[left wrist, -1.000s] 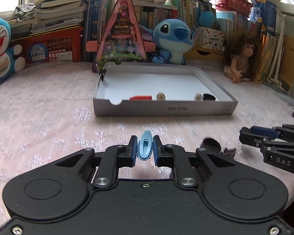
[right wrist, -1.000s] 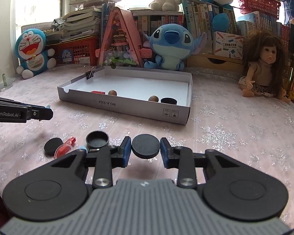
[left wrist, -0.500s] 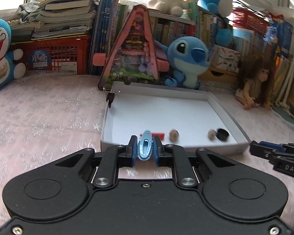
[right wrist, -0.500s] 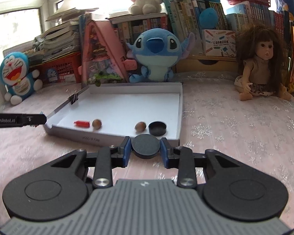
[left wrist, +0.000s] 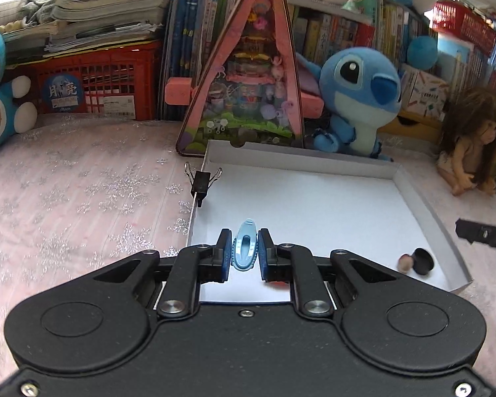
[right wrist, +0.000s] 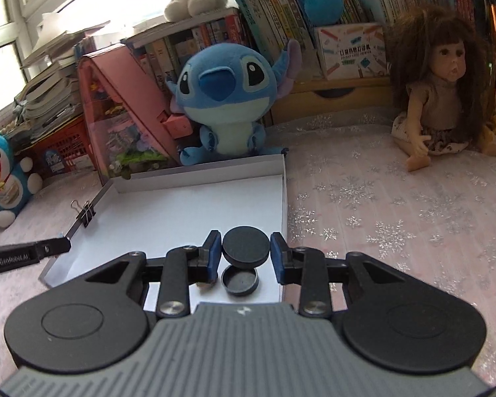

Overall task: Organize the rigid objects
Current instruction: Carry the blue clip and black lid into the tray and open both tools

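My left gripper (left wrist: 244,249) is shut on a small blue clip (left wrist: 245,248) and hangs over the near left part of the white cardboard tray (left wrist: 423,205). My right gripper (right wrist: 245,251) is shut on a flat black round lid (right wrist: 245,247), above the tray's (right wrist: 282,178) near right corner. Below that lid a black round cap (right wrist: 239,281) lies in the tray; the same cap (left wrist: 422,260) shows in the left wrist view beside a small brown nut (left wrist: 405,261). A bit of a red piece (left wrist: 277,285) peeks out under the left fingers.
A black binder clip (left wrist: 200,182) grips the tray's left wall. Behind the tray stand a pink triangular toy box (left wrist: 248,76), a blue plush (left wrist: 357,96) and shelves of books. A doll (right wrist: 439,92) sits at the right, and a red crate (left wrist: 96,82) at the left. Pink snowflake cloth (left wrist: 82,198) surrounds the tray.
Both grippers have travelled forward from the cloth in front of the tray to above its floor, each still holding its object. The right gripper's view has rolled.
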Demonstrator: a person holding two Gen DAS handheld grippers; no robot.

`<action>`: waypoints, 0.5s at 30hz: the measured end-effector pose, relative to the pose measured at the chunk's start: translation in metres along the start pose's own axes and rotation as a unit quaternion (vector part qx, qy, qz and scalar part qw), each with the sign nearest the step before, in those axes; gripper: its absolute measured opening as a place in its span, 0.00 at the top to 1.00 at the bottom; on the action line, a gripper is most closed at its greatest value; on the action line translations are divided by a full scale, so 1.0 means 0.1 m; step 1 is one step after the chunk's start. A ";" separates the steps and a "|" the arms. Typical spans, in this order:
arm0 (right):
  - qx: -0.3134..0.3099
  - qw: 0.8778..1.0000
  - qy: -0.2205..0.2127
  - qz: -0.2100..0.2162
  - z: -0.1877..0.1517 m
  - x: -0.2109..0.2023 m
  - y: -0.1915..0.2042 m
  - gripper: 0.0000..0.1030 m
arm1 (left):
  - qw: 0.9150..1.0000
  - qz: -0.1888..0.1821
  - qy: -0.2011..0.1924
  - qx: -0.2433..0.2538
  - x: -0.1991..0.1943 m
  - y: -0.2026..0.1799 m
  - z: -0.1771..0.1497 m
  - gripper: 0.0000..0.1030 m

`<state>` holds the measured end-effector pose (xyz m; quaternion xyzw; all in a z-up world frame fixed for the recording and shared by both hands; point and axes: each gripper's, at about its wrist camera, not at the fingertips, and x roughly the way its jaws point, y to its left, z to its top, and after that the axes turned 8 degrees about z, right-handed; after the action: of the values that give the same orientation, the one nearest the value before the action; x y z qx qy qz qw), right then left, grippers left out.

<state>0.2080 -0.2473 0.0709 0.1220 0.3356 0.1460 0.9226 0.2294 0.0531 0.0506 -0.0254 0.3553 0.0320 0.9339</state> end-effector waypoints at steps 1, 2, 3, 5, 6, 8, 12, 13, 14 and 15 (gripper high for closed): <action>0.005 1.000 0.005 0.001 0.02 0.04 -0.02 0.64 | 1.000 0.002 0.005 0.003 0.04 -0.02 0.01 0.85; 0.009 1.000 0.010 0.000 0.04 0.08 -0.02 0.64 | 1.000 0.002 0.011 0.008 0.09 -0.03 0.04 0.85; 0.011 1.000 0.013 -0.003 0.06 0.12 -0.03 0.64 | 1.000 0.004 0.016 0.011 0.13 -0.04 0.06 0.85; 0.011 1.000 0.017 -0.005 0.07 0.18 -0.03 0.64 | 1.000 0.008 0.024 0.016 0.21 -0.08 0.11 0.85; 0.012 1.000 0.018 -0.005 0.07 0.21 -0.03 0.64 | 1.000 0.009 0.024 0.016 0.24 -0.10 0.14 0.85; 0.015 1.000 0.025 -0.006 0.06 0.28 -0.04 0.64 | 1.000 0.007 0.021 0.018 0.30 -0.15 0.17 0.85; 0.015 0.999 0.033 -0.014 0.05 0.42 -0.04 0.64 | 1.000 -0.006 0.022 0.017 0.42 -0.26 0.17 0.85; 0.014 0.999 0.032 -0.014 0.04 0.44 -0.04 0.64 | 1.000 -0.008 0.026 0.014 0.45 -0.28 0.16 0.85; 0.014 0.999 0.031 -0.013 0.03 0.46 -0.04 0.64 | 1.000 -0.009 0.028 0.011 0.48 -0.30 0.15 0.85; 0.014 0.999 0.031 -0.011 0.03 0.48 -0.04 0.64 | 0.999 -0.010 0.029 0.011 0.50 -0.33 0.15 0.85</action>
<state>0.2463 -0.2345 0.0437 0.1263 0.3675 0.1349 0.9115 0.2791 0.0229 0.0294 -0.0200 0.3822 0.0178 0.9237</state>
